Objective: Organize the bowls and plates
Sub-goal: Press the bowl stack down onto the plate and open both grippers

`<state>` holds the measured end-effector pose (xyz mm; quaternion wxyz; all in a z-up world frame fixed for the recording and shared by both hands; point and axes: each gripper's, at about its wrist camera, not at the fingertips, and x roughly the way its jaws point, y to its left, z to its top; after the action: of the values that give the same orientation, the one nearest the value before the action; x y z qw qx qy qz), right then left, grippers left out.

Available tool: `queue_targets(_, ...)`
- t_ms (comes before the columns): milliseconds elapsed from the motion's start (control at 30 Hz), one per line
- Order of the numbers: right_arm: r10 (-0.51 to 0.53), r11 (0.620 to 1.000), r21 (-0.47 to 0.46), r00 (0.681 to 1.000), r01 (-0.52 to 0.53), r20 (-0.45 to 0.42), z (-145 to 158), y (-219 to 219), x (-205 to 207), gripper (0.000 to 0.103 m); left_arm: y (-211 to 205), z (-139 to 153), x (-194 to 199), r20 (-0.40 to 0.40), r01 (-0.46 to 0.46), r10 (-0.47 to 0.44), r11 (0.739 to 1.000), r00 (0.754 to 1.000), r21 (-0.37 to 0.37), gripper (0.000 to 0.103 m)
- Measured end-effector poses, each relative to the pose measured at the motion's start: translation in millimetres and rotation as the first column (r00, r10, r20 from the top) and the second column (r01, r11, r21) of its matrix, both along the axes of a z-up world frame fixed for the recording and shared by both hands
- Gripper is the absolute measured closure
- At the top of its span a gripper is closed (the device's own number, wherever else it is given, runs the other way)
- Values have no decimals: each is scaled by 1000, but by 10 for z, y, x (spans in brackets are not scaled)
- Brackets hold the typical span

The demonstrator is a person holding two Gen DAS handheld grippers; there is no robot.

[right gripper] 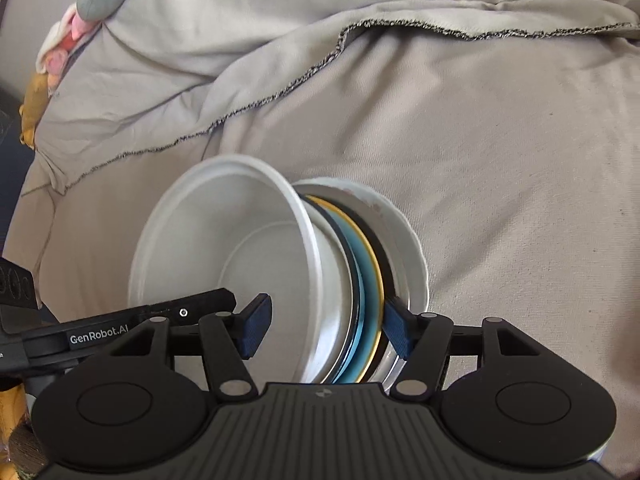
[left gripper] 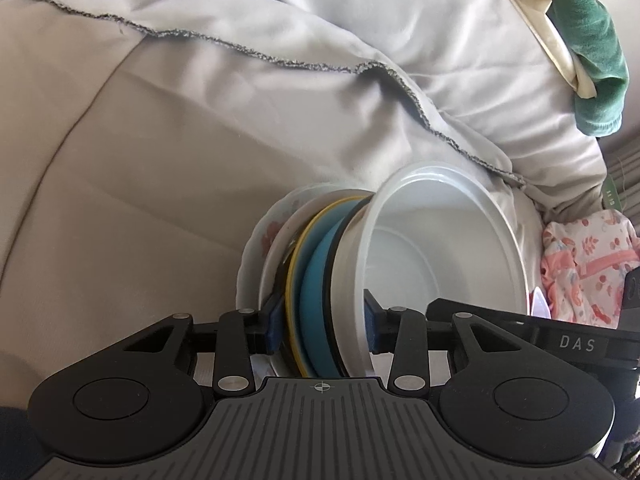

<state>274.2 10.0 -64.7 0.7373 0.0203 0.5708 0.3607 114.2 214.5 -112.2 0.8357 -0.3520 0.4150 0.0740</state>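
A stack of dishes is held between both grippers above a grey cloth-covered surface. On one side is a white bowl [left gripper: 440,240], also in the right wrist view [right gripper: 224,248]. Under it lie a blue plate with a yellow rim [left gripper: 316,292] [right gripper: 366,280], a dark plate and a white floral plate [left gripper: 260,248] [right gripper: 408,248]. My left gripper [left gripper: 322,324] is shut on the stack's edge, one pad inside the bowl, one against the plates. My right gripper [right gripper: 326,328] spans the opposite edge; its right pad touches the plates, its left pad stands inside the bowl, apart from its wall.
The grey cloth [left gripper: 160,160] [right gripper: 480,160] has a frayed hem and folds. A green garment [left gripper: 588,48] and a pink patterned cloth [left gripper: 588,272] lie at the right of the left wrist view. Soft toys or clothes [right gripper: 80,12] lie at top left in the right wrist view.
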Motion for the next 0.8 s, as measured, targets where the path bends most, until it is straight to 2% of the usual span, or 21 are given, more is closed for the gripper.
queue_targets(67, 1, 1000, 4, 1000, -1, 20, 31, -27, -8, 41, 19, 15, 4, 6, -3, 3, 1000, 1000, 5, 62)
queue_targets(200, 27, 999, 41, 991, -33, 135, 240, -50, -102, 41, 90, 170, -12, 39, -36, 34, 998, 999, 50, 62)
queue_targets(267, 43, 998, 39, 985, -51, 166, 307, -15, -122, 41, 134, 236, -47, 78, -51, 47, 997, 996, 53, 71)
queue_targets(333, 40, 999, 8, 982, -42, 183, 288, 26, -125, 41, 136, 284, -81, 89, -53, 47, 997, 995, 60, 72)
queue_targets(433, 41, 999, -21, 978, -37, 207, 214, 43, -190, 42, 70, 290, -84, 52, -61, 55, 990, 997, 123, 74)
queue_targets(500, 47, 999, -14, 979, -46, 198, 166, 46, -234, 49, 20, 292, -63, 35, -64, 59, 986, 998, 155, 76)
queue_targets(533, 48, 999, -13, 979, -46, 201, 161, 50, -250, 49, 18, 280, -53, 43, -55, 50, 988, 998, 141, 76)
queue_targets(567, 52, 999, -11, 975, -51, 214, 167, 57, -271, 54, 18, 276, -37, 52, -46, 39, 992, 998, 122, 71)
queue_targets(600, 65, 998, -5, 975, -65, 214, 166, 78, -274, 56, 7, 284, -21, 54, -49, 42, 990, 998, 133, 72)
queue_targets(700, 62, 998, -26, 974, -58, 218, 156, 138, -233, 58, -68, 324, 38, 57, -43, 33, 981, 998, 190, 72)
queue_targets(800, 42, 999, -22, 975, -38, 220, 124, 149, -150, 60, -88, 350, 113, 52, -32, 22, 979, 998, 202, 71)
